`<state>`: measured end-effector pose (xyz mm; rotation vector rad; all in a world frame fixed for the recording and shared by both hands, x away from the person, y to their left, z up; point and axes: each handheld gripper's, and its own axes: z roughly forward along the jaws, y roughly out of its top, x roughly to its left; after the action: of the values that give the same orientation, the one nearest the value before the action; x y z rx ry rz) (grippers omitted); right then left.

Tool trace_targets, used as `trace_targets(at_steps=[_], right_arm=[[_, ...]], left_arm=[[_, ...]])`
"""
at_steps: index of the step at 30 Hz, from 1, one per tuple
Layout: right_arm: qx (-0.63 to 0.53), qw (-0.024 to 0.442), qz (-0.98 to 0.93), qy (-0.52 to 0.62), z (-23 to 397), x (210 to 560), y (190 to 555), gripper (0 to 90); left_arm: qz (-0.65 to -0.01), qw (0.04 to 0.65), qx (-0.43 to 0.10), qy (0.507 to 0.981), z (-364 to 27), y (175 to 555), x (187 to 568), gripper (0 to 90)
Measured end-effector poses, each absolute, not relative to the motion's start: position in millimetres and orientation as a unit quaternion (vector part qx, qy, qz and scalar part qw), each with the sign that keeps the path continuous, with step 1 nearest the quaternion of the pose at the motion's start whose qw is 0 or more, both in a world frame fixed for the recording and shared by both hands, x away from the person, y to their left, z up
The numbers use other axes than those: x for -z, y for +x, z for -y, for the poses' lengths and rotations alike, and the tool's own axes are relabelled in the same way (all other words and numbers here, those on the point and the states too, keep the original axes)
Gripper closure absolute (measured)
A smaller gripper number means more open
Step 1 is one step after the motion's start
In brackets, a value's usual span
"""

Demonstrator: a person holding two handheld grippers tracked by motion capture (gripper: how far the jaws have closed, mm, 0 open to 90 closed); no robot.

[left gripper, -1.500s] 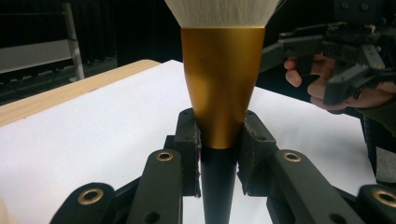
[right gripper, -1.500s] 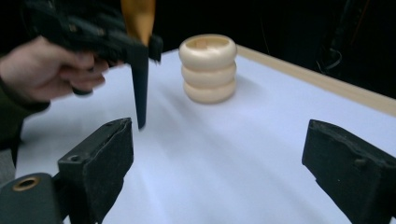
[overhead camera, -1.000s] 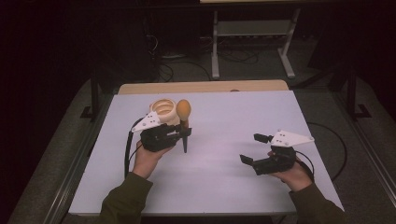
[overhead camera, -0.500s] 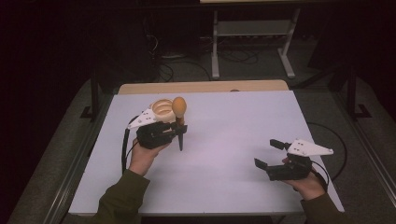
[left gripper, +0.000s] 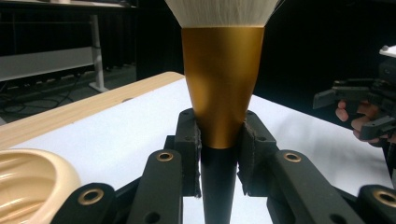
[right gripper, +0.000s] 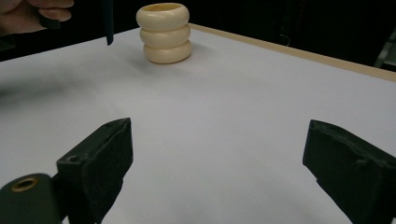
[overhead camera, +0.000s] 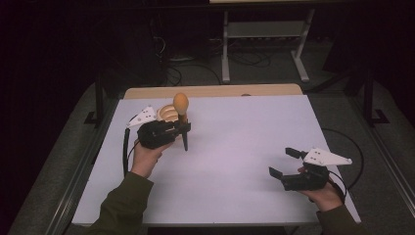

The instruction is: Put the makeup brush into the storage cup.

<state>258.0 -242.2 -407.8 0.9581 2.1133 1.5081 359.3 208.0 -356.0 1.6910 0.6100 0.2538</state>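
My left gripper [overhead camera: 185, 128] is shut on a makeup brush [overhead camera: 182, 117], held upright above the table's left side. The brush has a dark handle pointing down, a gold ferrule [left gripper: 222, 84] pinched between the jaws, and pale bristles [left gripper: 223, 11] on top. Just behind it stands a cream ribbed cup [overhead camera: 166, 113], like stacked rings [right gripper: 163, 32], its rim [left gripper: 32, 179] close beside my left jaws. My right gripper [overhead camera: 285, 162] hovers low over the table's right front, jaws wide open with only bare tabletop between them [right gripper: 215, 158].
The white tabletop [overhead camera: 235, 142] has a wooden strip [overhead camera: 210, 91] along its far edge. Beyond it, on the dark floor, are a metal stand [overhead camera: 264, 39] and cables. A cable loops off the table's right edge [overhead camera: 355, 152].
My left gripper has carried the brush slightly left and toward the cup. My right gripper has drawn back to the right and nearer the front edge, still open.
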Motion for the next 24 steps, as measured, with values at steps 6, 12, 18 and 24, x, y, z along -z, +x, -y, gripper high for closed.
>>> trace_targets(at_steps=[6,12,18,24], right_arm=[[-0.534,0.186,-0.751,0.341,243,408,257,7.5],[-0.534,0.184,-0.75,0.344,243,409,258,6.0],[-0.528,0.185,-0.754,0.344,242,410,259,1.3],[-0.526,0.184,-0.756,0.343,242,409,258,1.3]], left_arm=[[-0.266,0.612,-0.117,0.736,-213,366,349,72.5],[-0.268,0.614,-0.122,0.732,-216,373,343,72.5],[-0.274,0.621,-0.126,0.724,-222,382,337,72.4],[-0.274,0.624,-0.136,0.719,-226,390,332,72.4]])
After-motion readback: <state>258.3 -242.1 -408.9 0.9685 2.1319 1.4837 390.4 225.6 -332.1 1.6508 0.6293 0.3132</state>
